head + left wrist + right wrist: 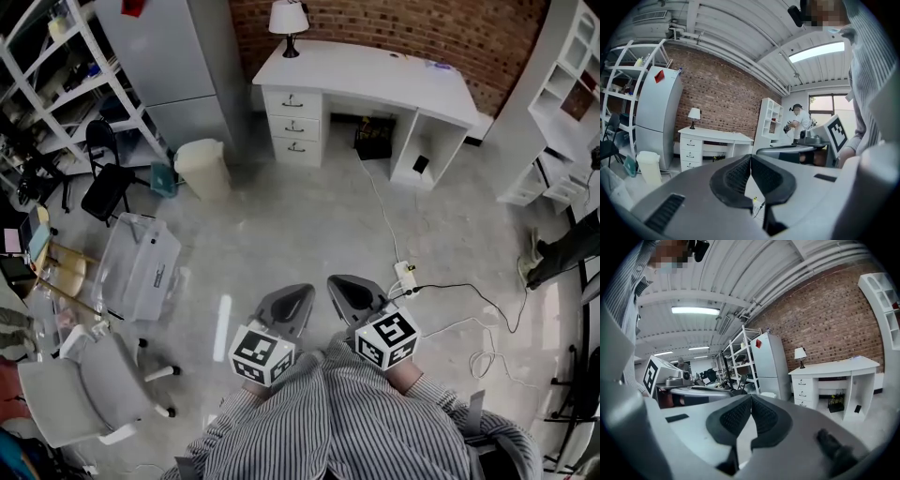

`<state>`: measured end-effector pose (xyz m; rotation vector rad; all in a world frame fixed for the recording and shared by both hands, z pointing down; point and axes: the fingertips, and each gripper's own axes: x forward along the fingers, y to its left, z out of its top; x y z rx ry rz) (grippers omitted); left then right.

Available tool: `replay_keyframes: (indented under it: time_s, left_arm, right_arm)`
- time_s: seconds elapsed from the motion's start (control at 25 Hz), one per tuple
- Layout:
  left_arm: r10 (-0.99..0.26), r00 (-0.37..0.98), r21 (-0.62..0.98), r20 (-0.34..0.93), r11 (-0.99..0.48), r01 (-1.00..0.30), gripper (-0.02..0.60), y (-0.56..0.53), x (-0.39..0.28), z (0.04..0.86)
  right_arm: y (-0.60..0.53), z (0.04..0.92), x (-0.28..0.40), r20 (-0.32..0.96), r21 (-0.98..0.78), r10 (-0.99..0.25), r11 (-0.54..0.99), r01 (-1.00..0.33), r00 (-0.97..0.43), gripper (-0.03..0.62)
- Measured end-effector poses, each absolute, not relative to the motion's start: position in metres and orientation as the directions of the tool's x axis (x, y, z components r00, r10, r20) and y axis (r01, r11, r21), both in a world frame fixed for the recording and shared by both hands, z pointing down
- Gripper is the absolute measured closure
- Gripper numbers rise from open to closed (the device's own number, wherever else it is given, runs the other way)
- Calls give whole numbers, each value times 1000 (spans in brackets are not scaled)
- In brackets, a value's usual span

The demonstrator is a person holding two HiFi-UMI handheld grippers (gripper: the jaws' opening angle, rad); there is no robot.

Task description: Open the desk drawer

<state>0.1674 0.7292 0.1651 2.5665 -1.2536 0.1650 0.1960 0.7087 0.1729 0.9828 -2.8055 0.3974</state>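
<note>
Clenching on nothing, jaws of left gripper [751, 156] and right gripper [751, 396], well apart from desk [375, 77]

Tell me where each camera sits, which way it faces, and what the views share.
Head view: on the person's head, looking forward and steeply down at the white desk; striped sleeves, left gripper and right gripper show.
Left gripper view: on the left gripper, looking along its shut jaws towards the desk; the right gripper shows at right.
Right gripper view: on the right gripper, along its shut jaws, desk at right; the left gripper shows at left.
Shared: all three show the desk, its lamp and drawers.
</note>
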Motion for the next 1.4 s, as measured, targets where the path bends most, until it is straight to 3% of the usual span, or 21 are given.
replay_keyframes:
  time_s: [0.4,1.04,1.4]
  left_arm:
    - [-751,607,283,259,-542,-792,568,682,148,190]
    - [-807,535,258,249,-477,-840,568,431,133,175]
    - [-814,502,291,292,-424,-858,568,353,120,192]
  right_arm:
    - [663,189,178,244,-203,-570,761,-616,-785,577]
    - [411,167,165,196,-204,-508,816,-541,-839,577]
    - [329,186,156,233,-251,-483,809,-532,-844,577]
